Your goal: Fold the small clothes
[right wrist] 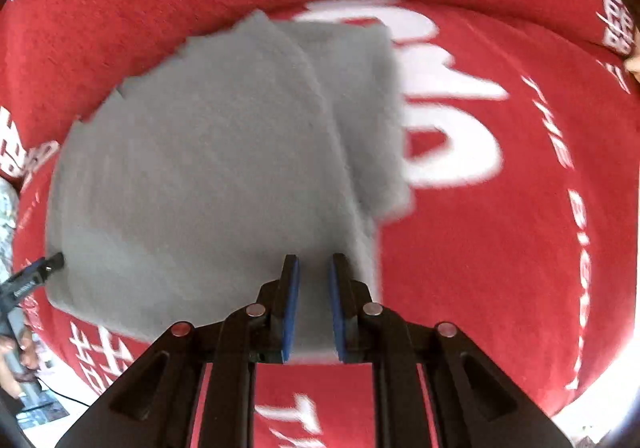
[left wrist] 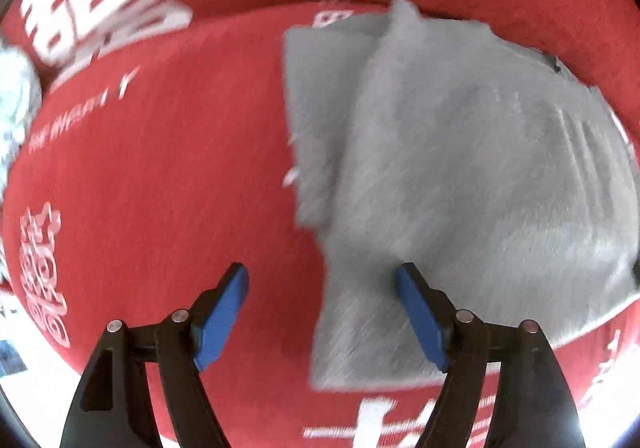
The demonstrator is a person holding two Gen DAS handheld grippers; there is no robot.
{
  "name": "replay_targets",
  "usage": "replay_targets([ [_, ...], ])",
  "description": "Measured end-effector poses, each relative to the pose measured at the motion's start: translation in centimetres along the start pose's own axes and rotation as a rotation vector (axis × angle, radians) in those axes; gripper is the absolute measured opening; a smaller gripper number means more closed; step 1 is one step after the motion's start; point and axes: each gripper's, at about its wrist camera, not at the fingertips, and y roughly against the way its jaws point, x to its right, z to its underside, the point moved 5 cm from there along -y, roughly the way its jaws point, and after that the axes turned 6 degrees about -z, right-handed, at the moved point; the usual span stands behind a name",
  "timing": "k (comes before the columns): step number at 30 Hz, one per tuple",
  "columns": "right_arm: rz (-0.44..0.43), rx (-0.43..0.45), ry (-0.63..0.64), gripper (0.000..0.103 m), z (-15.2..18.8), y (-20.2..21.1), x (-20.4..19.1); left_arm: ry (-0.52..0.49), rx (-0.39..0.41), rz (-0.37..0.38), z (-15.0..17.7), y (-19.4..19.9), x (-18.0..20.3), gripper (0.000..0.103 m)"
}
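A grey garment (left wrist: 460, 167) lies partly folded on a red cloth with white lettering (left wrist: 168, 167). My left gripper (left wrist: 322, 280) is open wide above the garment's near left edge; its right finger (left wrist: 420, 312) is over the grey fabric and its left finger over the red cloth. In the right wrist view the same grey garment (right wrist: 208, 167) fills the middle. My right gripper (right wrist: 314, 268) hovers over its near right edge with the jaws close together and a narrow gap between the blue pads. I see no fabric pinched between them.
The red cloth (right wrist: 500, 248) covers the whole work surface and rises as a fold at the back. A pale patterned cloth (left wrist: 16, 107) lies at the far left. The other gripper's black tip (right wrist: 36, 272) shows at the left edge of the right wrist view.
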Motion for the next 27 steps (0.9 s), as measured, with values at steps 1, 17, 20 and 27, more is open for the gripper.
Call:
replay_targets([
  [1, -0.009, -0.004, -0.018, 0.015, 0.3, 0.1, 0.1, 0.027, -0.025, 0.013, 0.5, 0.1, -0.9, 0.078],
  [17, -0.256, 0.043, -0.532, 0.01, 2.3, 0.4, 3.8, 0.114, -0.086, 0.166, 2.3, 1.1, -1.3, 0.019],
  [20, -0.18, 0.037, -0.422, 0.01, 1.5, 0.4, 2.7, 0.052, -0.059, 0.126, 2.8, 1.0, -0.8, 0.019],
  [27, -0.131, 0.006, -0.478, 0.014, 3.4, 1.5, 4.1, -0.004, -0.052, 0.115, 2.9, 2.5, -1.4, 0.019],
])
